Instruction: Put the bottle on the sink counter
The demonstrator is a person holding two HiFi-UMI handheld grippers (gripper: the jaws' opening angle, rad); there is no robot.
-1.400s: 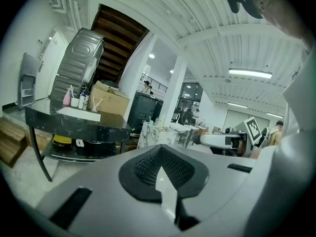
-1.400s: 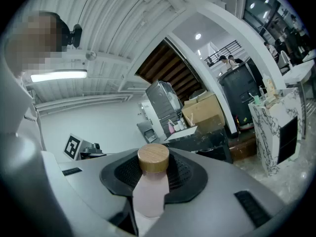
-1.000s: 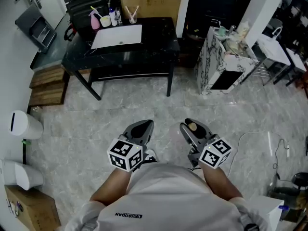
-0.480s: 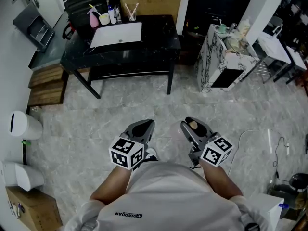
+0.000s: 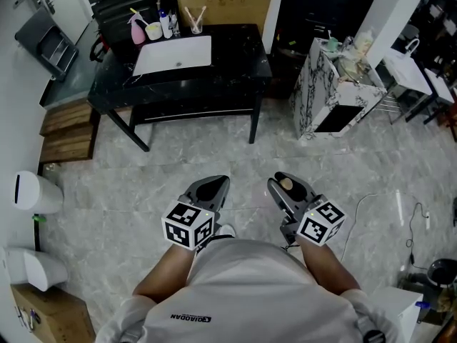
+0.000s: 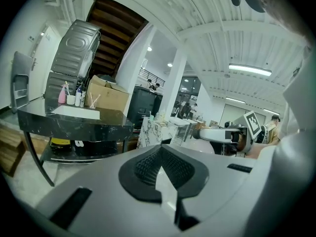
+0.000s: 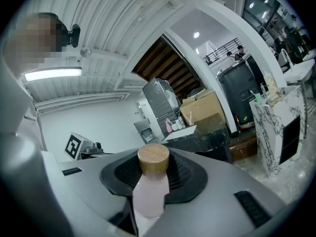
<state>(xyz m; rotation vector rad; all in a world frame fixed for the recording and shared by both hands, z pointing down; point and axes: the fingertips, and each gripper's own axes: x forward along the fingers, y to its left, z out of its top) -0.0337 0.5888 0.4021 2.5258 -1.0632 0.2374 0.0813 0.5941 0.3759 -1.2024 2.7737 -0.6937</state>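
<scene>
**A:** Bottle [image 7: 149, 196] first: where is it? Then take me from the biggest thing down.

**B:** It sits in the right gripper [image 5: 285, 188], well apart from the counter. Biggest is the pale marble floor [image 5: 164, 163], filling the middle of the head view. Take the person [image 5: 243, 291] as the clock's centre, twelve straight ahead. The black sink counter [image 5: 235, 56] stands between eleven and twelve. At one o'clock is a marble-patterned cabinet [image 5: 314, 98] with clutter on top. A cardboard box [image 5: 221, 2] stands behind the counter at twelve. Wooden steps [image 5: 68, 127] lie on the floor at ten.

**A:** And on the counter itself?

**B:** A white basin [image 5: 175, 54] is set into the top, toward its nine o'clock end.

**A:** The grippers?

**B:** Both are held just ahead of the person's chest and point toward twelve. The left gripper [image 5: 213, 189] is at eleven. Its own view shows the jaw tips pressed together with nothing between them. The right gripper is at one, pinching the bottle. The dark ribbed pads press on either side of its pale pink body.

**A:** Anything smaller?

**B:** A pink spray bottle [image 5: 137, 31] stands on the counter at the basin's eleven o'clock corner. The few small containers beside it I can't tell apart. Smallest is the held bottle's round wooden cap [image 7: 153, 158], which shows above the pads. From overhead it is a tan spot between the jaws.
</scene>
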